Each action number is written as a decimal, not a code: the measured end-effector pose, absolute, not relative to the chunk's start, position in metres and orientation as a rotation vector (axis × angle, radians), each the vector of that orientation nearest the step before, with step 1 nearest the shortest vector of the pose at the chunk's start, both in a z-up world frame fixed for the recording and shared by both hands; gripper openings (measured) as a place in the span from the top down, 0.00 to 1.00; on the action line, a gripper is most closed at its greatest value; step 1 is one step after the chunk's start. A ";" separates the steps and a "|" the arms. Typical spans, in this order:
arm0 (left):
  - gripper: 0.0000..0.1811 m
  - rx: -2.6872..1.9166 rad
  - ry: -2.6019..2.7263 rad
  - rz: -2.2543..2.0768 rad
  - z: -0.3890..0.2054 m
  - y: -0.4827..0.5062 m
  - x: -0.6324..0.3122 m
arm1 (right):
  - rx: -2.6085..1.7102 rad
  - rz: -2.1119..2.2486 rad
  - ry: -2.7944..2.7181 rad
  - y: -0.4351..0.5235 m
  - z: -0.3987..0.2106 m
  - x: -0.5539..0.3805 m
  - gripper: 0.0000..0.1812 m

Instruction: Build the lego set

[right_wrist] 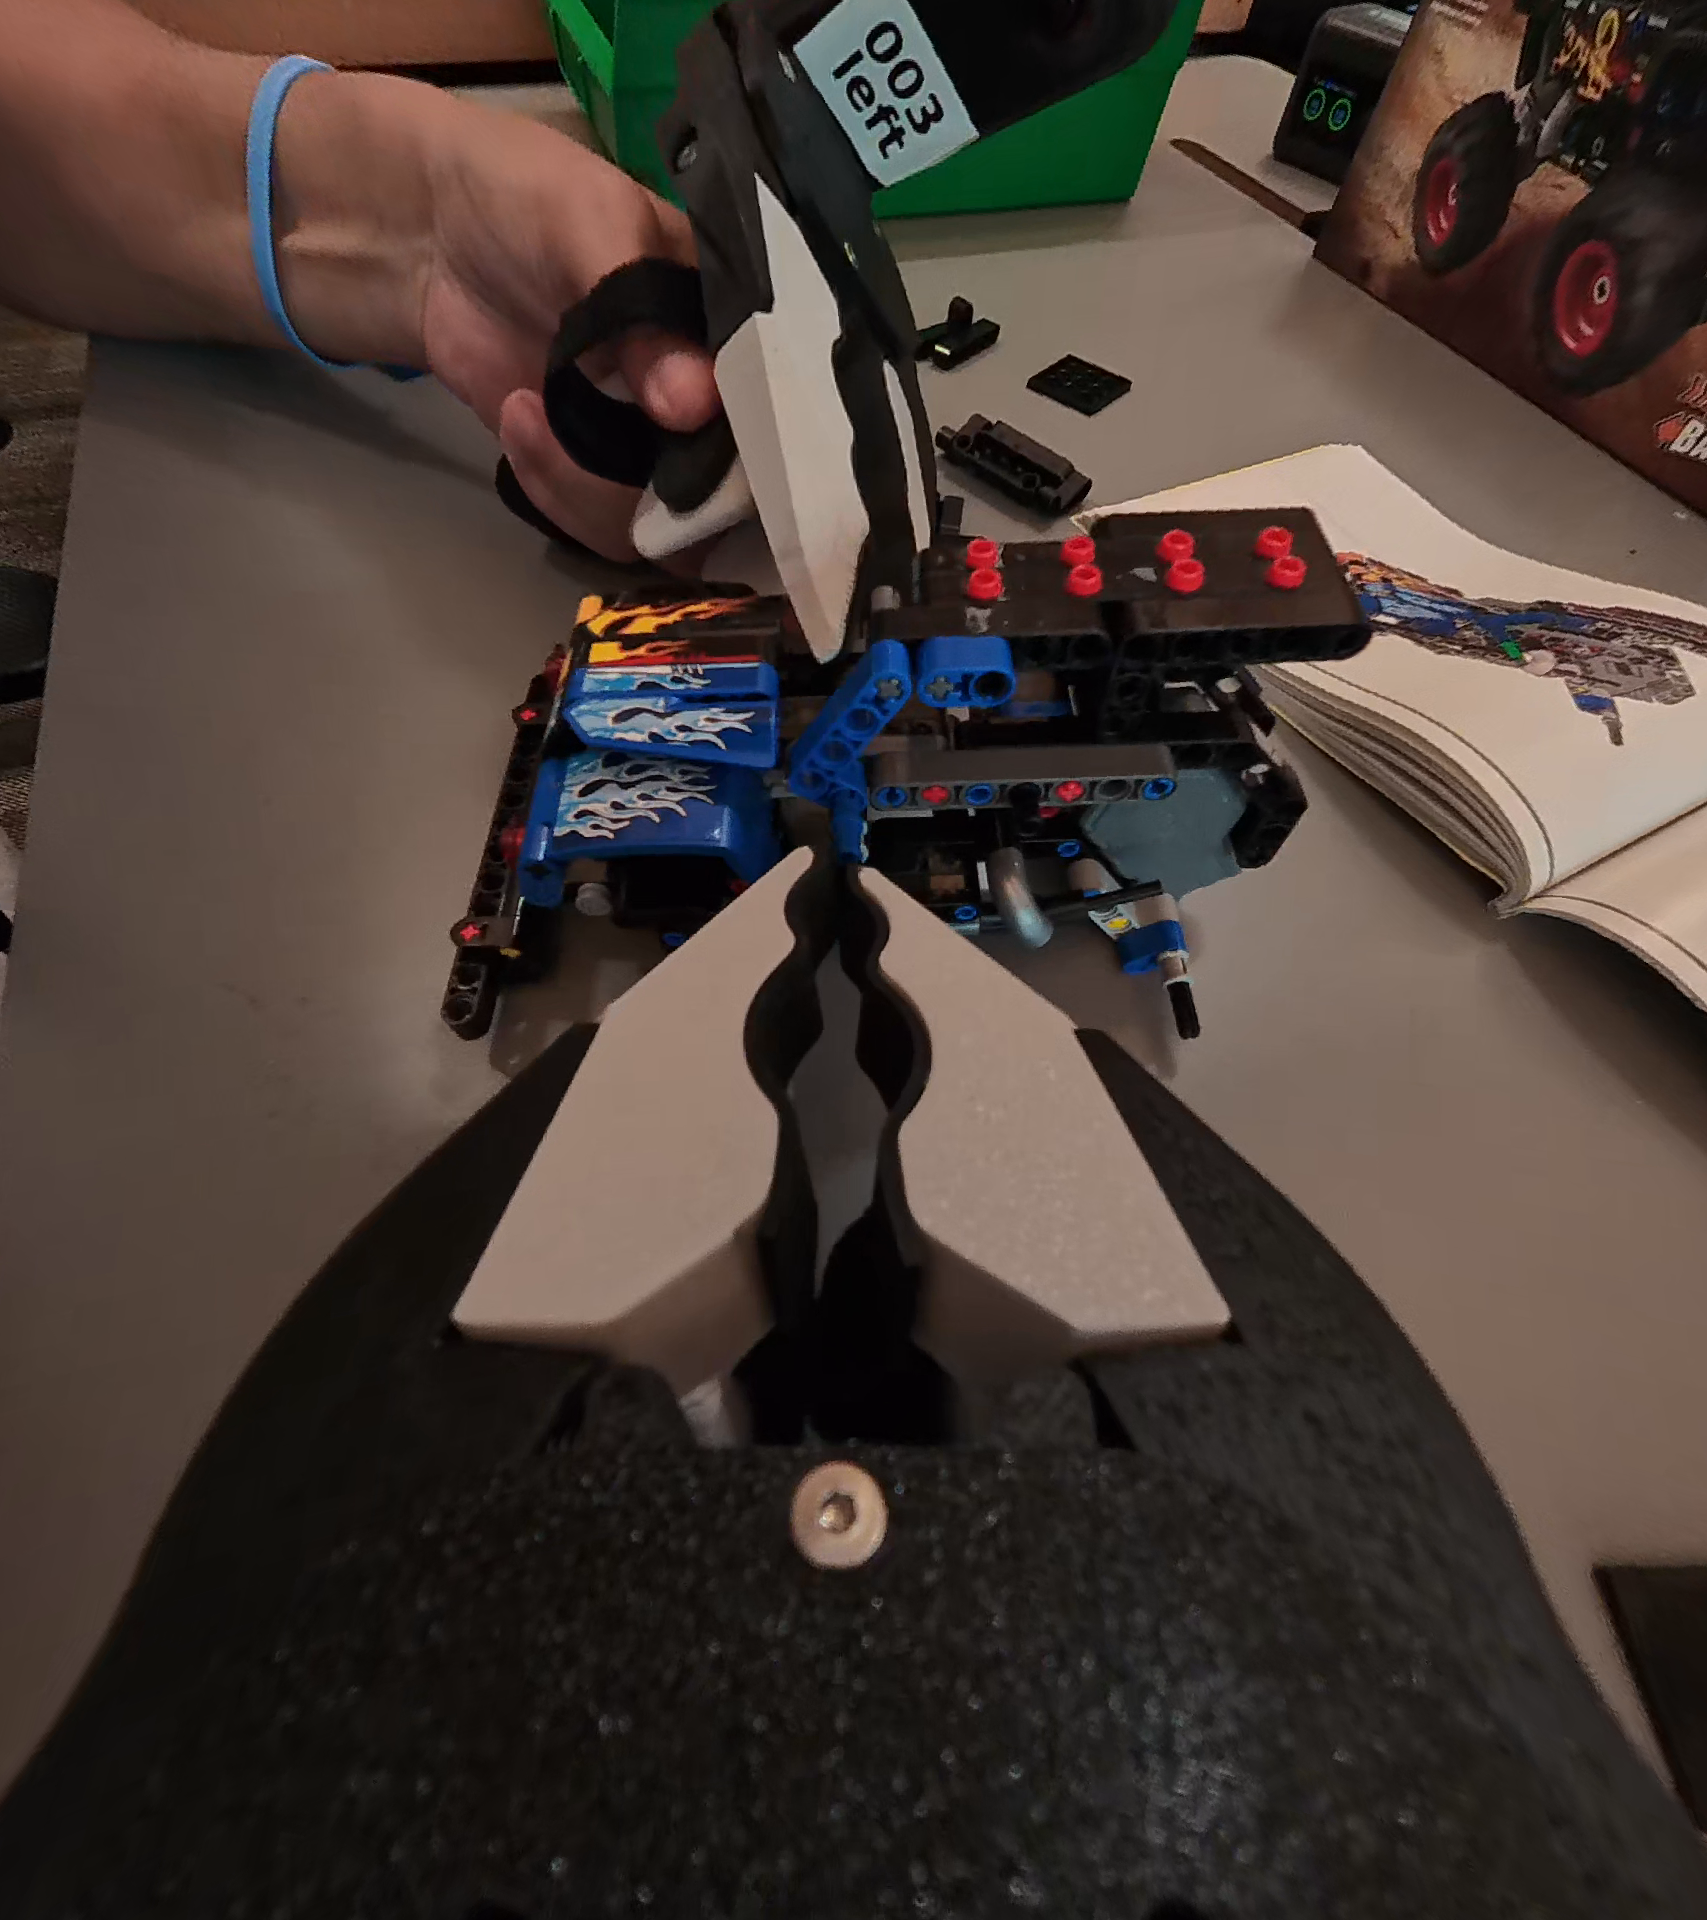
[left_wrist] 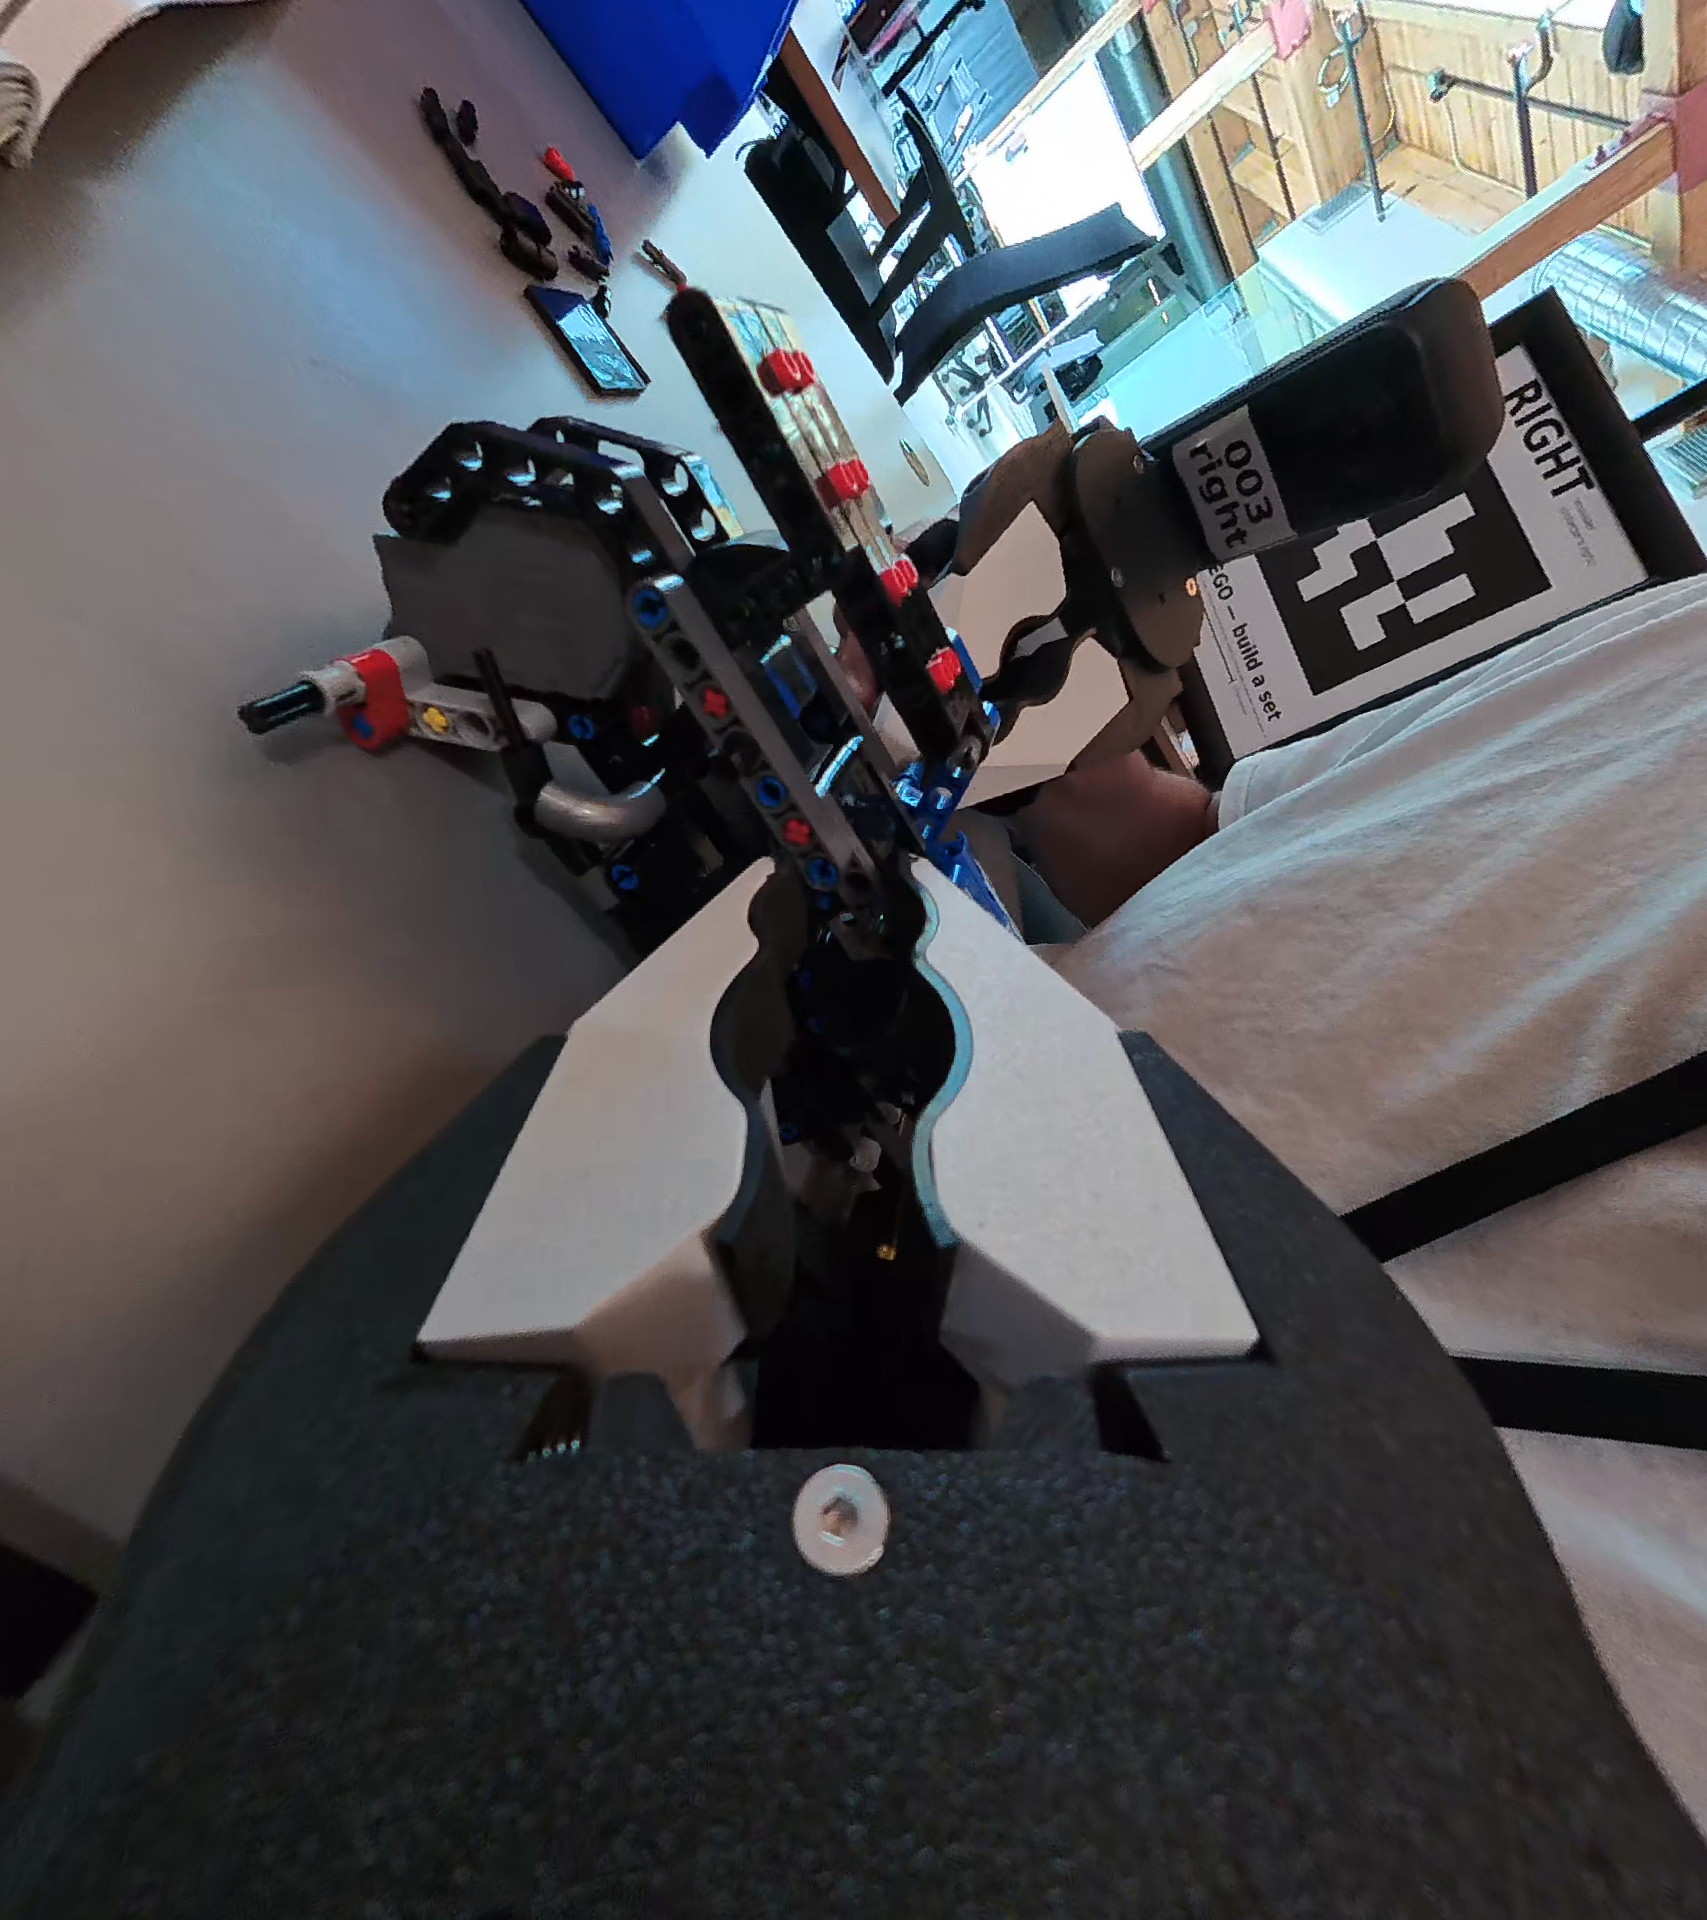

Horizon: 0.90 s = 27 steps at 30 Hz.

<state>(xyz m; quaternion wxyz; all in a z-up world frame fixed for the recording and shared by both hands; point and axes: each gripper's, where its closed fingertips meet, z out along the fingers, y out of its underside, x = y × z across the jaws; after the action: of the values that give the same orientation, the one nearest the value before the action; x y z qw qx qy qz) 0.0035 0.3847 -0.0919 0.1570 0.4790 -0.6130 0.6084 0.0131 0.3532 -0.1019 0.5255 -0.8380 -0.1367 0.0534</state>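
The partly built lego truck [right_wrist: 932, 769] lies on the grey table [right_wrist: 257, 623], with blue flame panels on the left and a black beam with red pins [right_wrist: 1140, 603] on top. My left gripper [left_wrist: 849, 904] is shut on the model's end, where the dark grey beam [left_wrist: 724, 707] runs in between its fingers. In the right wrist view it comes down from above [right_wrist: 859, 613]. My right gripper [right_wrist: 833, 868] is shut, its tips touching the lower end of a blue angled beam [right_wrist: 854, 727]. I cannot tell whether it pinches that piece. It also shows in the left wrist view [left_wrist: 984, 727].
An open instruction booklet [right_wrist: 1451, 727] lies right of the model, with the set's box [right_wrist: 1607, 260] behind it. A green bin [right_wrist: 984, 177] and loose black pieces [right_wrist: 1015, 462] sit behind the model. A person's hand [right_wrist: 475, 270] holds the left gripper. More loose parts [left_wrist: 537, 218] lie near a blue bin [left_wrist: 662, 62]. There is about 4 centimetres between the tips of the two grippers.
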 end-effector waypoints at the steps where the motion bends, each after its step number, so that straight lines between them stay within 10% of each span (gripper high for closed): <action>1: 0.92 1.371 -1.753 1.742 -0.092 0.385 0.004 | -2.004 0.126 -0.331 0.353 -0.102 0.013 1.00; 27: 0.92 1.372 -1.766 1.760 -0.092 0.381 0.005 | -1.958 0.138 -0.282 0.350 -0.093 0.014 0.99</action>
<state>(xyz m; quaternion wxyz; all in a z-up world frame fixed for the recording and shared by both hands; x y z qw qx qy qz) 0.0050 0.3808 -0.0918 0.1471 0.4769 -0.6137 0.6118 0.0141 0.3505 -0.0927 0.5475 -0.8262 -0.1191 0.0581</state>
